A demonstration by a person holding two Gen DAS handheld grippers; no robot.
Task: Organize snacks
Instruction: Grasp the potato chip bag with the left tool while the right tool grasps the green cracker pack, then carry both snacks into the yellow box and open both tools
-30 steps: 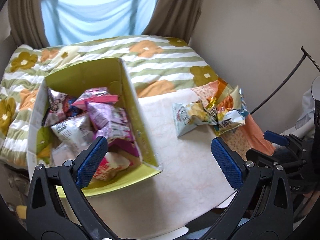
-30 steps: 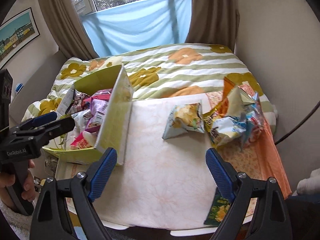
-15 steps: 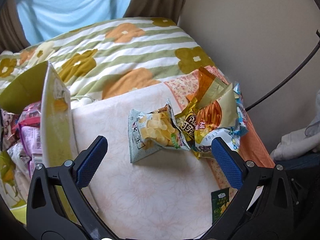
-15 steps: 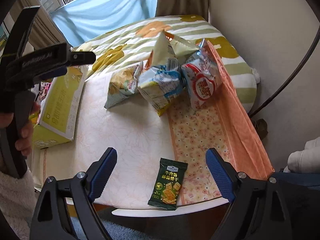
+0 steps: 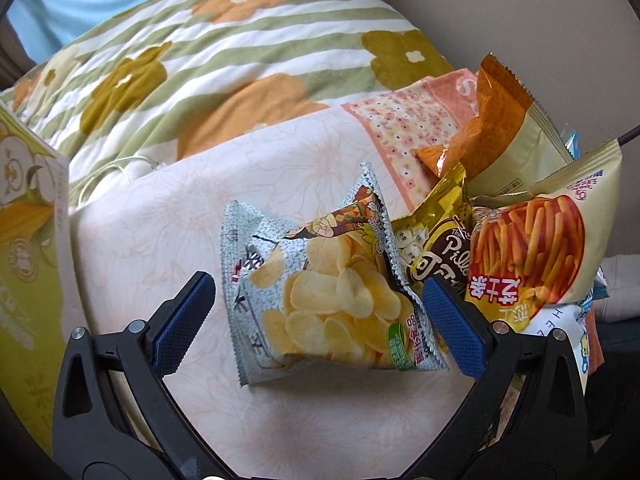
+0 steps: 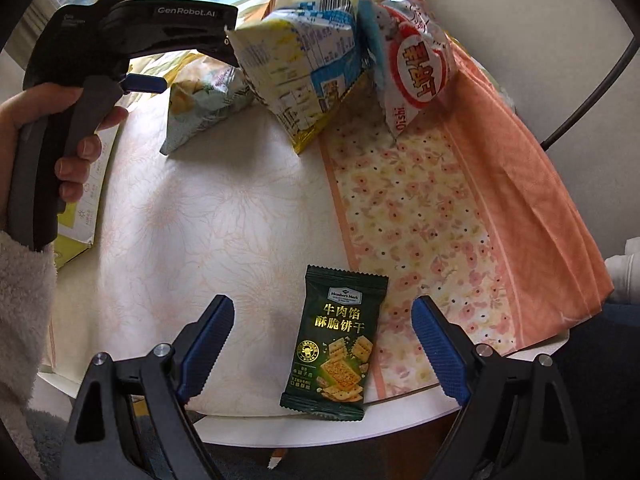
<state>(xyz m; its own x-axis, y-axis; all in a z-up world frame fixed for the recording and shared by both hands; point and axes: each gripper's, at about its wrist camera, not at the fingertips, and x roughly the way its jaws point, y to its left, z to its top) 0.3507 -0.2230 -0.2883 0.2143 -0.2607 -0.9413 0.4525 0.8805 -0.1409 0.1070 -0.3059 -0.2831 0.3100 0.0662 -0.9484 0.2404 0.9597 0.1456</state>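
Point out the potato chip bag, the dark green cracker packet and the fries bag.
potato chip bag (image 5: 328, 300), left wrist view, chip picture on its front
dark green cracker packet (image 6: 336, 340), right wrist view, middle of its front
fries bag (image 5: 532, 248), left wrist view, fries picture

The potato chip bag (image 5: 320, 296) is silver-grey with pale yellow chips printed on it, and the fries bag (image 5: 532, 256) beside it is cream with orange sticks. The cracker packet (image 6: 334, 340) is dark green with gold lettering. The tablecloth (image 6: 224, 216) is cream with faint peach flowers and an orange floral border, the blanket (image 5: 224, 60) green-and-white striped with mustard and orange flowers.
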